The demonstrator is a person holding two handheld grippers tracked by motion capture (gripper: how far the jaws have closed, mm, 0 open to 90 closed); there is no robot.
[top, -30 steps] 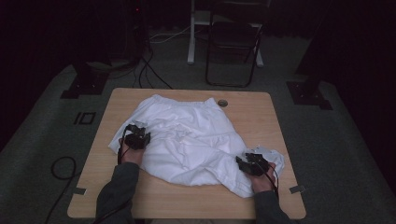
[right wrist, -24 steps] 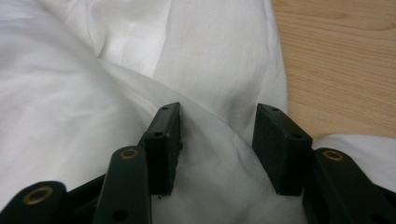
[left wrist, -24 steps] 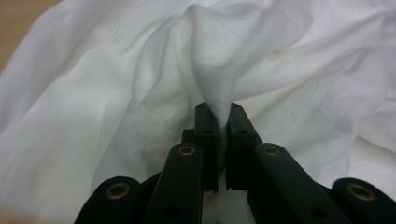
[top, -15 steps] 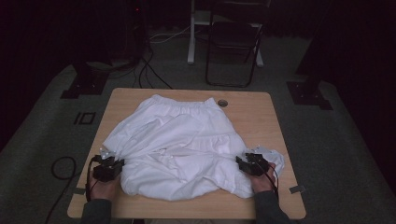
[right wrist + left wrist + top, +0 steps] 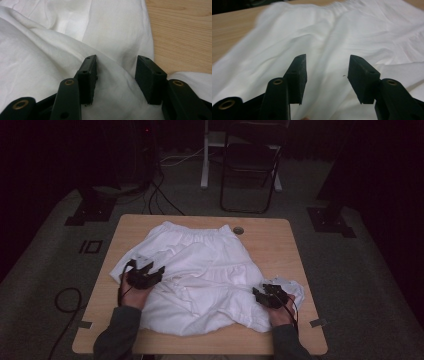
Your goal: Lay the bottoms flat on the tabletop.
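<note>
Spreading this white garment out on the bench, and I reckon I'm roughly halfway. The far part with the gathered waistband up at 12 o'clock lies pretty flat, and the left side looks pulled out nicely toward 9. My left gripper has just been opening, its jaws now spread with nothing between them, hovering over the cloth at about 8 o'clock. My right gripper sits at 4 o'clock with its jaws also apart, a ridge of fabric rising between them but not pinched as far as I can tell. What's left: the near hem is still bunched and rumpled, and that right corner wants tugging flat.
</note>
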